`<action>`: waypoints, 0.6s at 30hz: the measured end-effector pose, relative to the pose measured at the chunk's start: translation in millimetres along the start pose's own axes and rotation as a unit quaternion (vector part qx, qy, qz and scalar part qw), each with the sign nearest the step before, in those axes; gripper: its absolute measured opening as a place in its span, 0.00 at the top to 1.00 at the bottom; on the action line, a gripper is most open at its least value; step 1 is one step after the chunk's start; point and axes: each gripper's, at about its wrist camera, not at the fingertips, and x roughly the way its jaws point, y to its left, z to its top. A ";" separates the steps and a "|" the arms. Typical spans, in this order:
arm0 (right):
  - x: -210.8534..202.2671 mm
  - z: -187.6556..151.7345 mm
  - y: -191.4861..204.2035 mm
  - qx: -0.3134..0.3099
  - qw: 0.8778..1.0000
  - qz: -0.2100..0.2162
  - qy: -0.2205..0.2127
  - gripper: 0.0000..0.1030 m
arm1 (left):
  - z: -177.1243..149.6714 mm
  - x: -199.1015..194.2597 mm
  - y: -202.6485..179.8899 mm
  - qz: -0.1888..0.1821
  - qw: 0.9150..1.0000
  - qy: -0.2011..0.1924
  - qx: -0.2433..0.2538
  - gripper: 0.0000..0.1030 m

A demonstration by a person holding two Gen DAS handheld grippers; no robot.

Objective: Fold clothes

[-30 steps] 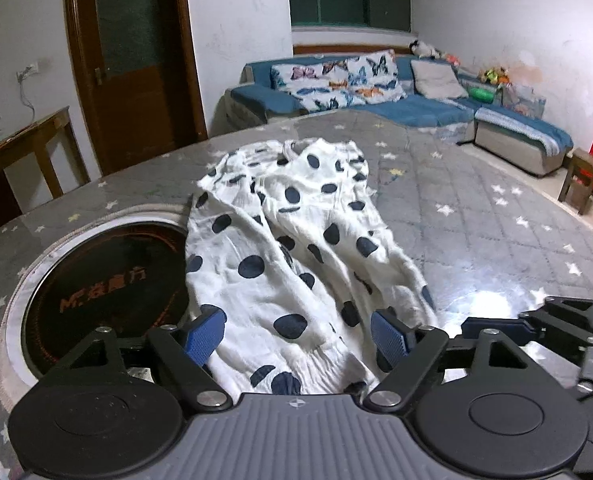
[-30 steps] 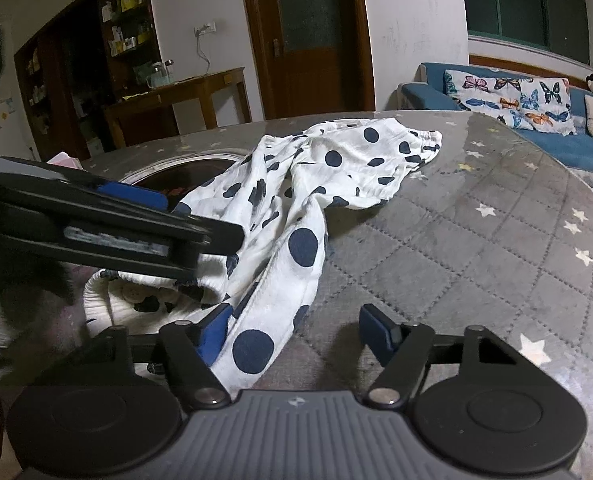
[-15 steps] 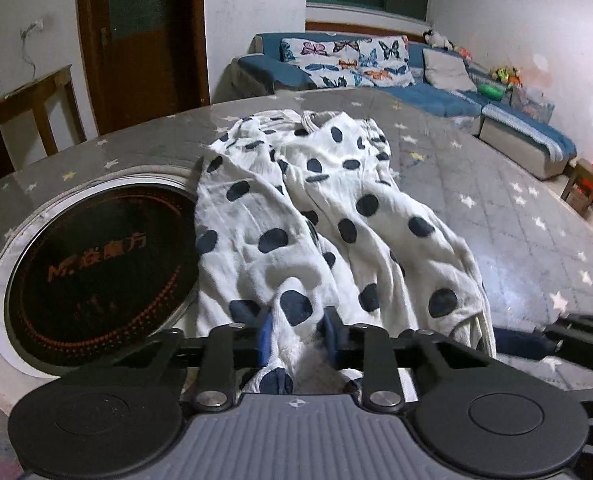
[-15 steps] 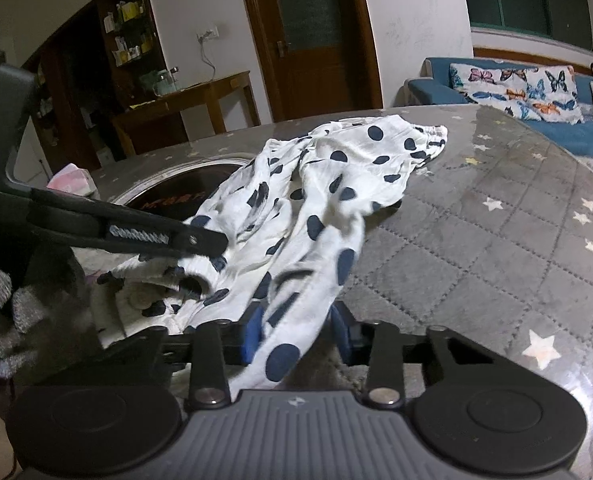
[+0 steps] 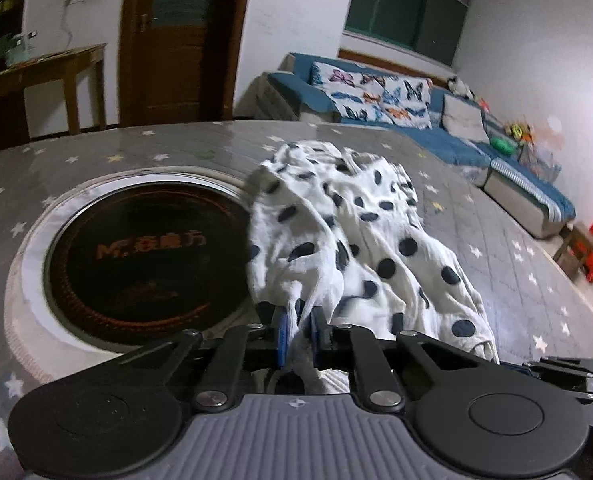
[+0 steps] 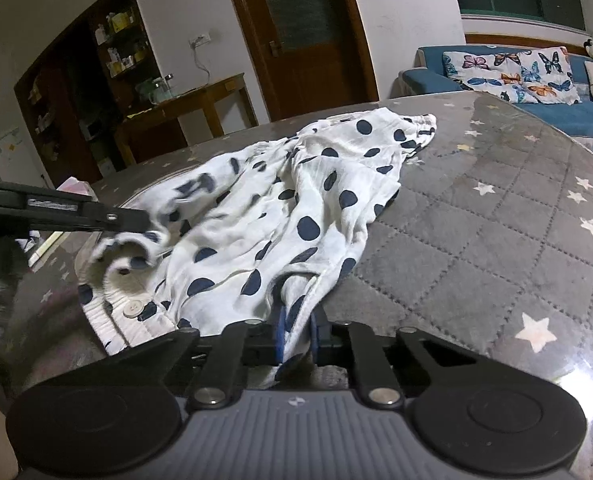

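Left gripper [image 5: 299,330]: its blue pads are pressed together on a bunched fold of the garment's near hem, at the near edge of the table, beside the round hob. The jaws have just been closing, with cloth between them.
Right gripper [image 6: 295,332]: it also pinches the near hem, a little more to the right; its jaws have just been closing on the cloth.
Polka-dot garment [image 5: 360,236]: it lies crumpled on the table [image 5: 508,280], one side overlapping the rim of the hob [image 5: 136,256].
Long axis: it runs from the near edge to the far edge; the gathered end points to the far side, the held hem to the near side.
Risk, thin grip: each claw holds only a small fold, so the hem may slip out when it is lifted.
Risk, uneven pull: if one hand pulls more than the other, the cloth can twist and the fold becomes skewed.
Risk, hob rim: the cloth may drag over the rim and catch there.
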 end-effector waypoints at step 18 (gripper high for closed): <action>-15.7 12.4 -7.4 -0.014 1.000 0.000 0.012 0.92 | -21.7 -40.3 60.2 0.022 0.998 0.000 -0.066 0.96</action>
